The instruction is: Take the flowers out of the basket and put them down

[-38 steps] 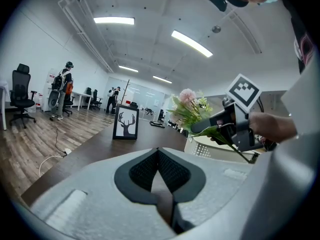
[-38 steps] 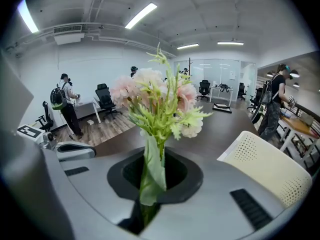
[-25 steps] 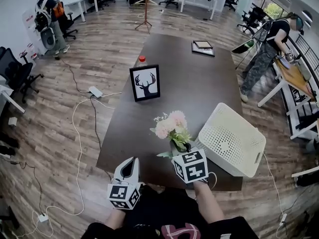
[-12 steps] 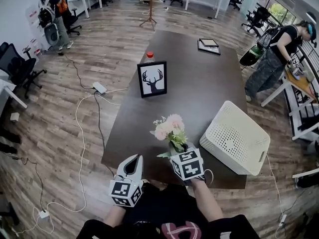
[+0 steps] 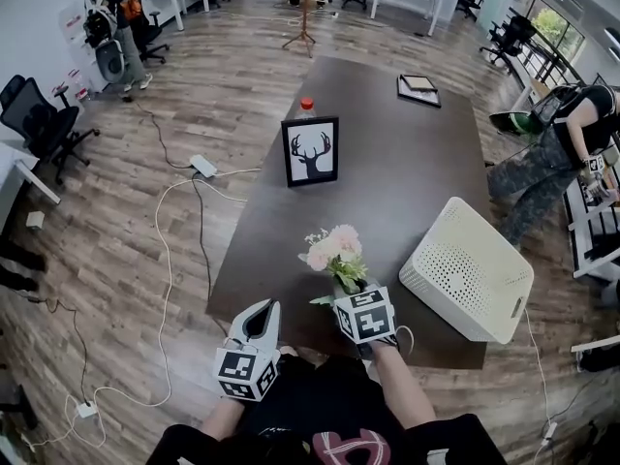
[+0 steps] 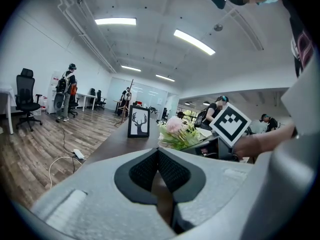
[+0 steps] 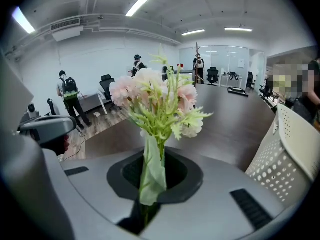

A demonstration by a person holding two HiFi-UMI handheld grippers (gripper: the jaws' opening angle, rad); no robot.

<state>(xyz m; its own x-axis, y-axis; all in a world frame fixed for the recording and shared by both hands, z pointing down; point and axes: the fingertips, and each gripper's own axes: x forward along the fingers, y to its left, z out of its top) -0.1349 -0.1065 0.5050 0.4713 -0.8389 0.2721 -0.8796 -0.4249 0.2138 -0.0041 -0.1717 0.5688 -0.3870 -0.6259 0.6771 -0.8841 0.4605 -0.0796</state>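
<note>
A small bunch of pink and white flowers (image 5: 334, 253) with green leaves stands upright above the dark table (image 5: 387, 163), left of the white perforated basket (image 5: 470, 271). My right gripper (image 5: 348, 289) is shut on the stems near the table's front edge. In the right gripper view the flowers (image 7: 157, 96) rise from between the jaws of the right gripper (image 7: 151, 160), with the basket (image 7: 287, 159) at the right. My left gripper (image 5: 262, 310) hovers off the table's front left edge, shut with nothing in it. The left gripper view shows the left gripper (image 6: 159, 156) with its pads together, and the flowers (image 6: 177, 131) beyond.
A framed deer picture (image 5: 311, 150) stands mid-table with a red-capped bottle (image 5: 307, 106) behind it. A flat tablet-like thing (image 5: 418, 87) lies at the far right. Cables and a power strip (image 5: 203, 166) run over the wooden floor at the left. A person (image 5: 557, 148) bends over right of the table.
The head view has drifted, so the table sits further right. My right gripper keeps its hold on the flowers, now slightly further from the basket. The left gripper has barely moved.
</note>
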